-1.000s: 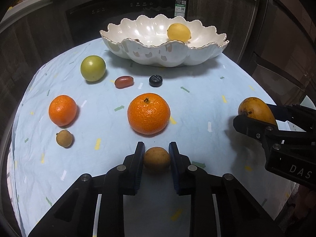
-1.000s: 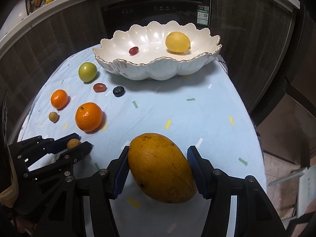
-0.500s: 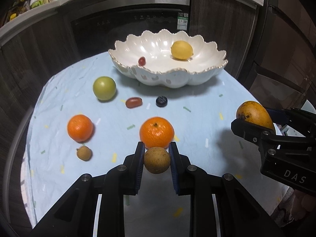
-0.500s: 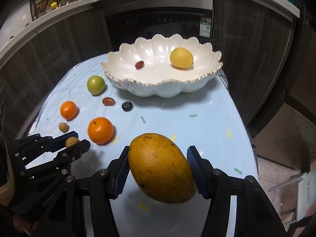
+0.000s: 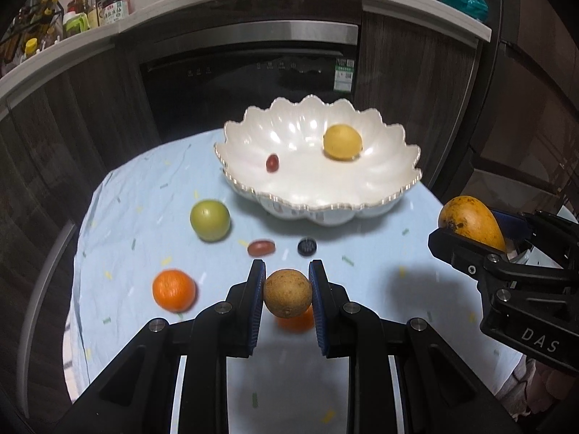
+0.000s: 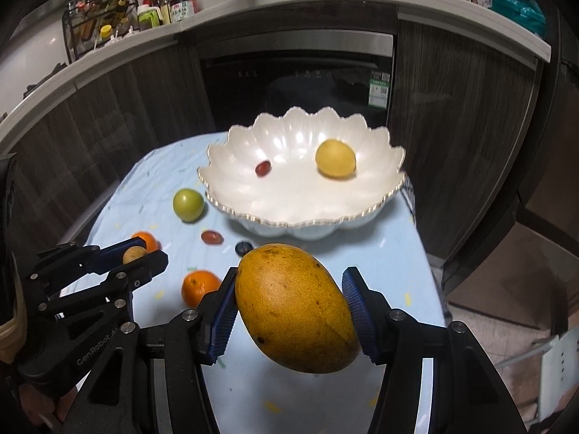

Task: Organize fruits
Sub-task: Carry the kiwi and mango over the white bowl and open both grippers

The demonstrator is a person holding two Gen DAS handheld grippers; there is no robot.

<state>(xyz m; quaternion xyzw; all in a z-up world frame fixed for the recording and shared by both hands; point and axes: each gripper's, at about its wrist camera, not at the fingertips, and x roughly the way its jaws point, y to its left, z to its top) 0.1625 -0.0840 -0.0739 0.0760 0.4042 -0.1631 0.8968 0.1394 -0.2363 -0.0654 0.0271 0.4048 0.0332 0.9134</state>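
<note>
My left gripper (image 5: 286, 291) is shut on a small brown longan (image 5: 287, 292) and holds it above the table, short of the white scalloped bowl (image 5: 325, 209). My right gripper (image 6: 289, 307) is shut on a large yellow mango (image 6: 296, 307), also lifted, to the right of the left one. The bowl (image 6: 289, 220) holds a lemon (image 6: 335, 159) and a red grape tomato (image 6: 263, 168). On the cloth lie a green fruit (image 5: 210, 220), a red tomato (image 5: 261, 247), a blueberry (image 5: 307, 245) and two oranges (image 5: 173, 289).
The round table has a light blue cloth (image 5: 126, 217); its edge drops off on the right near a dark cabinet (image 6: 452, 144). A dark oven front (image 5: 253, 83) stands behind the bowl. The counter above holds bottles (image 6: 108, 14).
Both grippers have risen and moved toward the bowl with their fruit. The longan has left the cloth. The bowl's inside shows more from above.
</note>
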